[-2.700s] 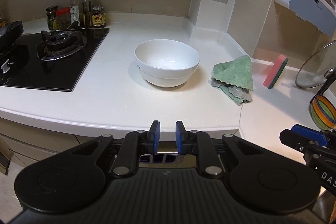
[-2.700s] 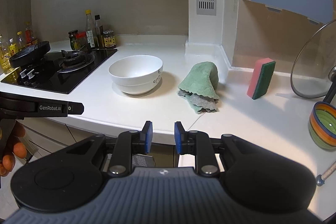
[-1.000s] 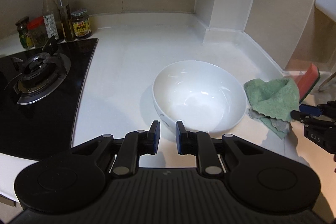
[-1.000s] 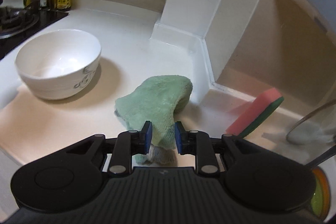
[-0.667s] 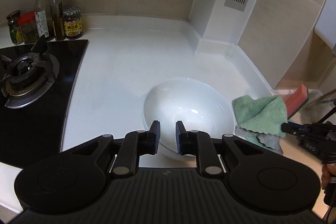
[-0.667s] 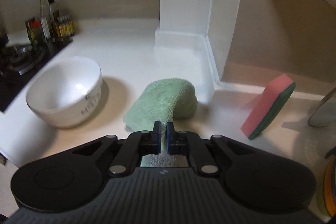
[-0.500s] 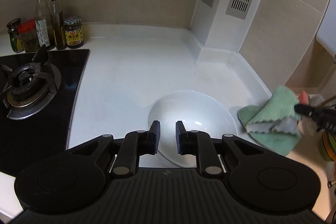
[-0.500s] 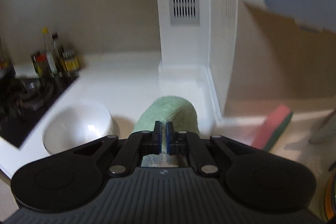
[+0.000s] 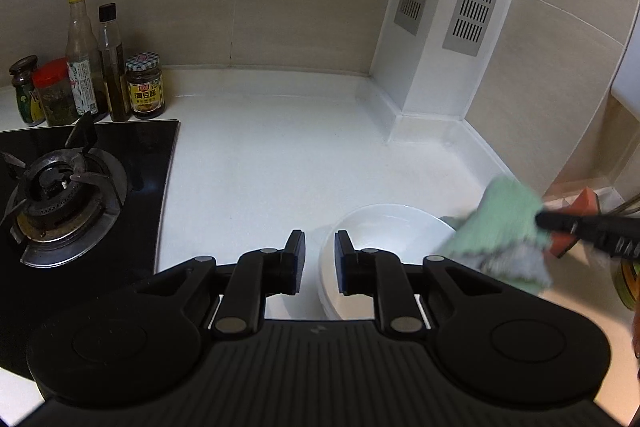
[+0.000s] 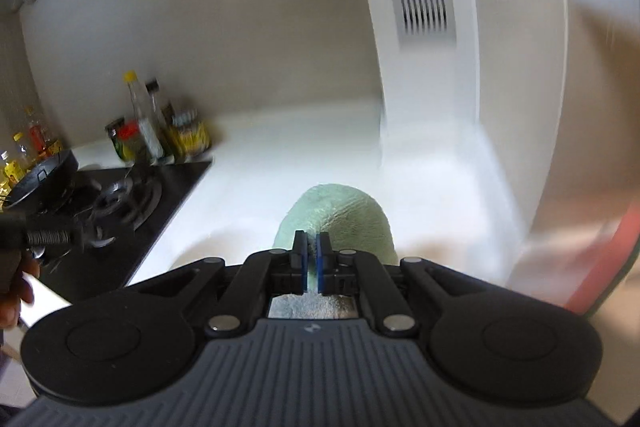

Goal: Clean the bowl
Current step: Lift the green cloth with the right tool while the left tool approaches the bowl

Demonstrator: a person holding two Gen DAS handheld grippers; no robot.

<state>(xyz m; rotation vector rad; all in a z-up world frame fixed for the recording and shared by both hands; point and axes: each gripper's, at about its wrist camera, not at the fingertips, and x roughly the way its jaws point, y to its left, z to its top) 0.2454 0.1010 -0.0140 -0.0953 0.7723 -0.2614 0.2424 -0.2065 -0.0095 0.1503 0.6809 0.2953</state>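
White bowl: on countertop, at left gripper's open jaws, near rim between them. Green cloth: pinched in right gripper, bowl's 3 o'clock.

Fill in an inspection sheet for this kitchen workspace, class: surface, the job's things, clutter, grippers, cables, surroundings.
Surface: white countertop, bare in the middle.
Job's things: white bowl near the front edge; green cloth lifted clear of the counter, at the bowl's right rim.
Clutter: condiment bottles and jars at the back; pink-and-green sponge partly hidden at right.
Grippers: left gripper open, fingers either side of the bowl's left rim; right gripper shut on the cloth.
Cables: nothing seen.
Surroundings: gas hob on the left; white vented column in the tiled corner.
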